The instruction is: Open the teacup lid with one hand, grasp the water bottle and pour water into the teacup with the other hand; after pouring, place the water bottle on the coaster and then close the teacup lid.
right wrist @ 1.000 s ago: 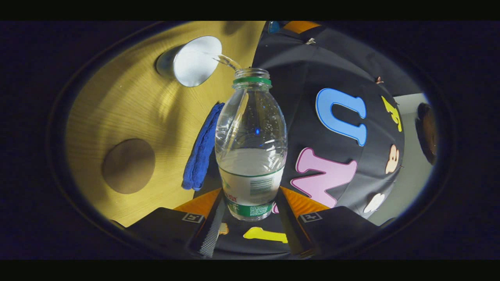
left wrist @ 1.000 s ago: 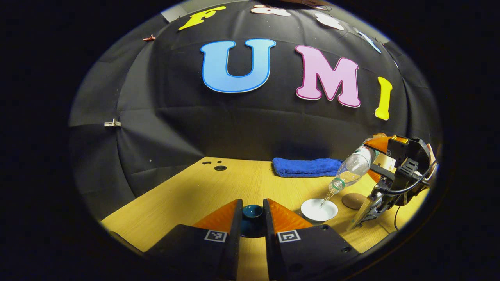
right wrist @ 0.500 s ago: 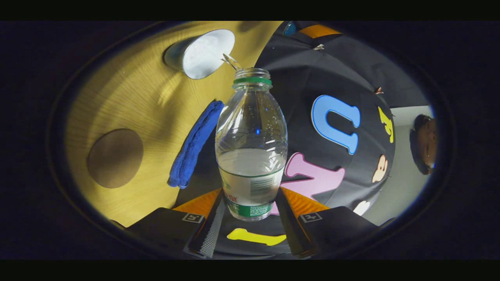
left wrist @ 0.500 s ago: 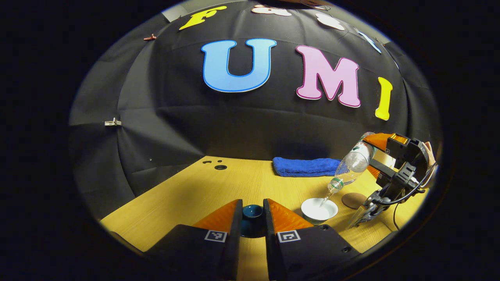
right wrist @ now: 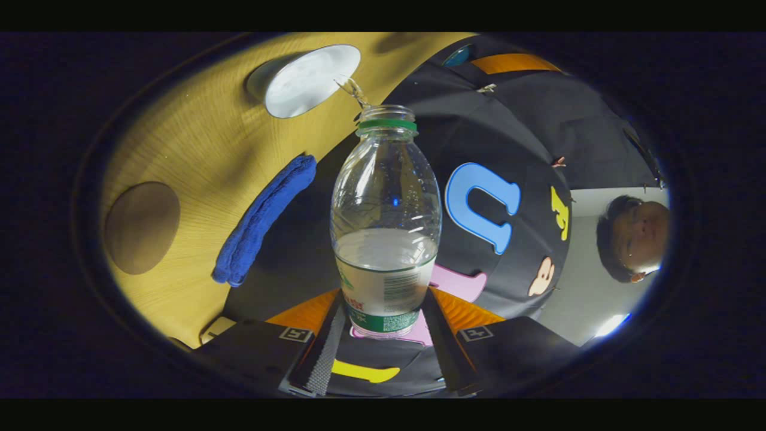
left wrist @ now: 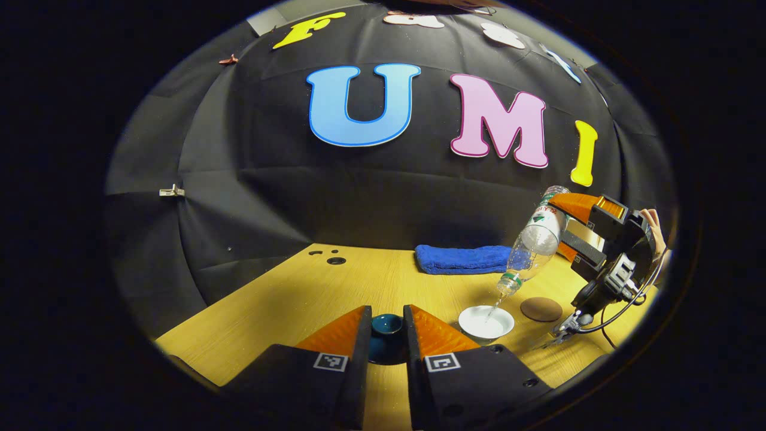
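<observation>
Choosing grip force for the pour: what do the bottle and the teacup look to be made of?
The water bottle looks like thin clear plastic: see-through, ribbed, glossy highlights. The teacup looks like glazed white ceramic, smooth and bright inside, though that is only a guess from its sheen.

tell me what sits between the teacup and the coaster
Bare tabletop only, in the left gripper view: the teacup and coaster stand apart, with the tilted bottle above the cup.
</observation>
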